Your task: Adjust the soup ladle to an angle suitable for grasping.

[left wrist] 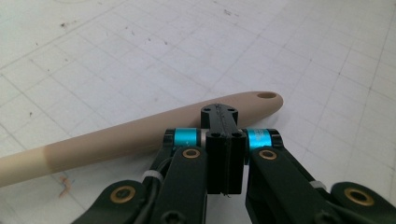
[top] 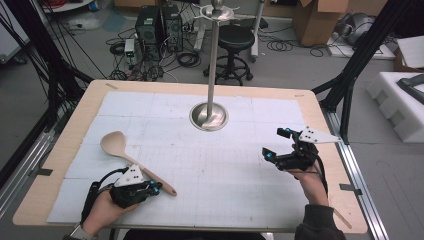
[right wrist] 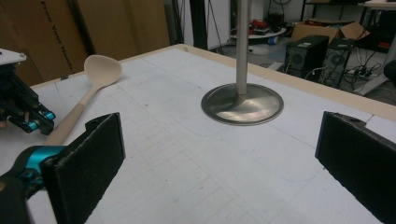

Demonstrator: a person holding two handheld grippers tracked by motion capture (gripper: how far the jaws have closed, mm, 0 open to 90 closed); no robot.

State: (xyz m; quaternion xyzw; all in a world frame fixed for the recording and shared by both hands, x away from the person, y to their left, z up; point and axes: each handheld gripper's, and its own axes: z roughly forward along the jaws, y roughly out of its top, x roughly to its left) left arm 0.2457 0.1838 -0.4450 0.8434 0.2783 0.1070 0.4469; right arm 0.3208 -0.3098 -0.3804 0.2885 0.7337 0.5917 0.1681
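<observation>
From the high view, I have the left gripper [top: 156, 189] sitting at the near-left part of the table [top: 60, 150], right at the handle end of the spoon [top: 131, 159], which lies flat on the white mat [top: 235, 170] with its bowl pointing toward the far-left corner; the right gripper [top: 276, 144] hovers near the right edge, well apart from it, and the metal stand [top: 210, 112] rises from its round base near the far edge. My worry here is the handle: it is smooth and rounded, so a pinch taken this close to its tip could let the heavier bowl end swing down or the spoon twist out. In the left gripper view, I see my jaws pressed together with nothing between them, the tips just over the pale beige spoon [left wrist: 140, 135], whose handle end carries a small hanging hole; if I push down like this I would only roll it away. In the right gripper view, the right gripper's [right wrist: 219, 158] pads stand wide apart and empty, the spoon [right wrist: 84, 102] far off to one side, matte and cream-coloured with a deep oval bowl, and the stand's [right wrist: 242, 100] base is close enough that a careless sweep could knock it.
</observation>
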